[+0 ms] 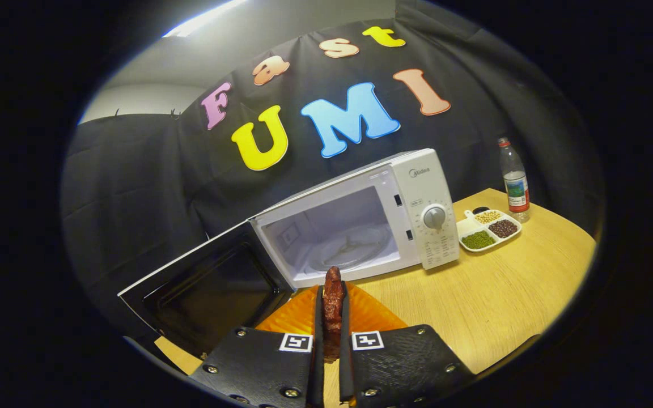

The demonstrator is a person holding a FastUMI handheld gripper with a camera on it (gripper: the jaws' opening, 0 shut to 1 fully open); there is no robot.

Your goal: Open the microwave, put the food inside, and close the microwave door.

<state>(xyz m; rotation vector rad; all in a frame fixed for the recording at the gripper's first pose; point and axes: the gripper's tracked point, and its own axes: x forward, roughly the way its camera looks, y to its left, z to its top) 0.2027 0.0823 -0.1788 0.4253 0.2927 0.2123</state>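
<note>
food (333, 297) pinched upright between the fingers of the gripper (332, 309), both pressing its sides; a dark reddish strip, looks like a piece of meat, its top poking up beyond the fingertips. jaws nearly together, clenched on it. held by the lower part, likely so the free end goes into the cavity first.

microwave (417, 198) just ahead on the table (502, 294), door (207, 283) swung fully open to the left, so the opening step looks done. cavity faces the gripper, glass turntable (349, 249) bare inside: a ready landing spot.

orange plate (372, 314) lies under the fingers, in front of the cavity; probably the food's source, parked close to keep the carry short.

tray (488, 229) of beans and bottle (514, 181) stand right of the microwave, well clear of the door's swing.

judgement: mid-carry; insert and door closing remain.
</note>
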